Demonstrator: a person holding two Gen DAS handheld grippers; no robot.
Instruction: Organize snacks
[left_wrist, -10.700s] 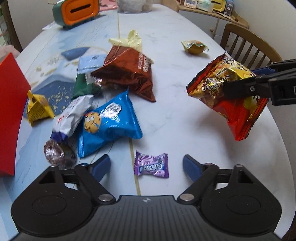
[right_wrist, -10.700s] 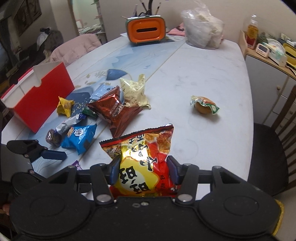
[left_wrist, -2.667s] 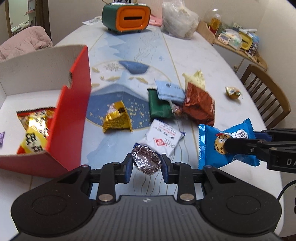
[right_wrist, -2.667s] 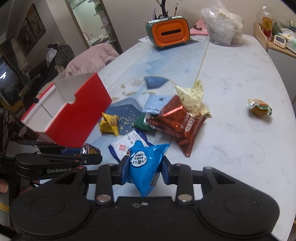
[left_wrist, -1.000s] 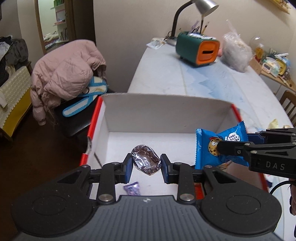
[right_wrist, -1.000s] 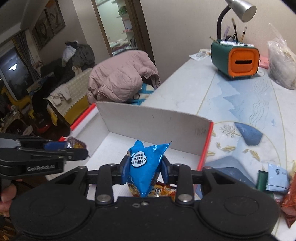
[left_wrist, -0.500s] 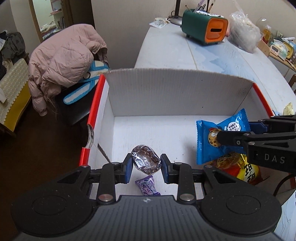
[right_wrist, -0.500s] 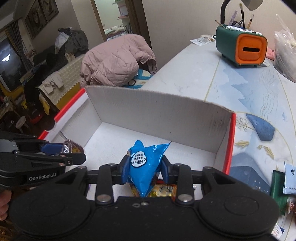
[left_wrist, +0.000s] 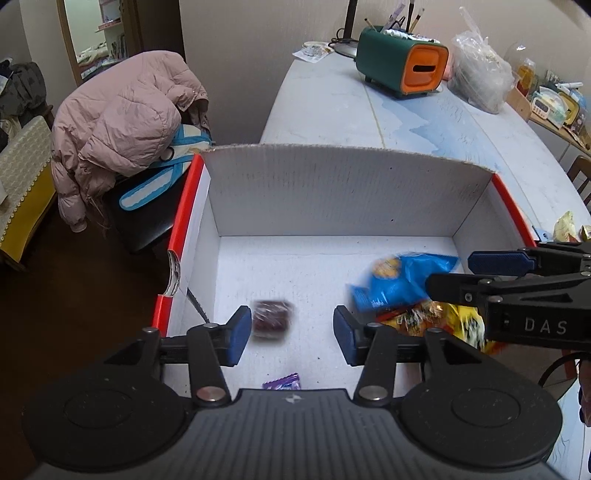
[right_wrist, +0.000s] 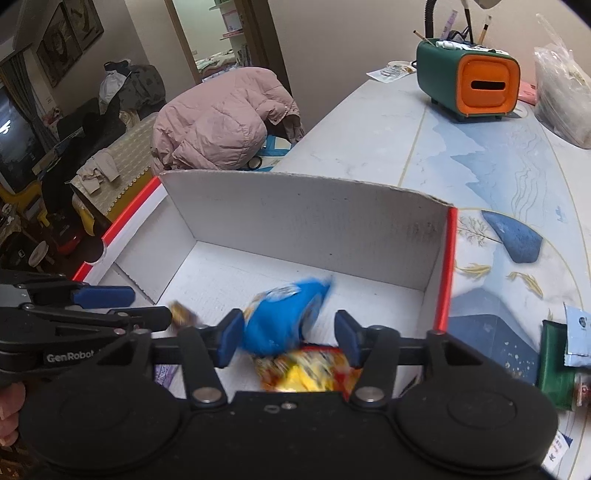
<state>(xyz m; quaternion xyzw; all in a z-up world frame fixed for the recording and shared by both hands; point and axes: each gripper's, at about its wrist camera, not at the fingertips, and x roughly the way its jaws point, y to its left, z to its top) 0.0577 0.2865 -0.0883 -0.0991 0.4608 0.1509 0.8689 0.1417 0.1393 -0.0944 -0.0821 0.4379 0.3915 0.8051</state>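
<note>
A red cardboard box with a white inside (left_wrist: 332, 192) (right_wrist: 295, 221) lies below both grippers. My left gripper (left_wrist: 290, 336) is opening, and a foil-wrapped chocolate (left_wrist: 271, 319) drops, blurred, between its spread pads. My right gripper (right_wrist: 288, 338) is opening too, and the blue cookie bag (right_wrist: 280, 321) (left_wrist: 399, 280) falls loose from it, tilted and blurred. Under that bag, on the box floor, lies a red and yellow chip bag (right_wrist: 310, 369) (left_wrist: 443, 317). A purple candy (left_wrist: 282, 384) rests near the front wall. Each gripper shows in the other's view: right gripper (left_wrist: 480, 269), left gripper (right_wrist: 107, 306).
The box stands at the table's near end. A green and orange holder (left_wrist: 402, 70) and a plastic bag (left_wrist: 480, 85) stand far back. Loose snack packets (right_wrist: 554, 354) lie on the table right of the box. A pink jacket (left_wrist: 122, 122) covers a chair at the left.
Both pairs of jaws have spread apart. The foil chocolate has left the left pads and the blue bag the right pads; both now drop blurred toward the box floor.
</note>
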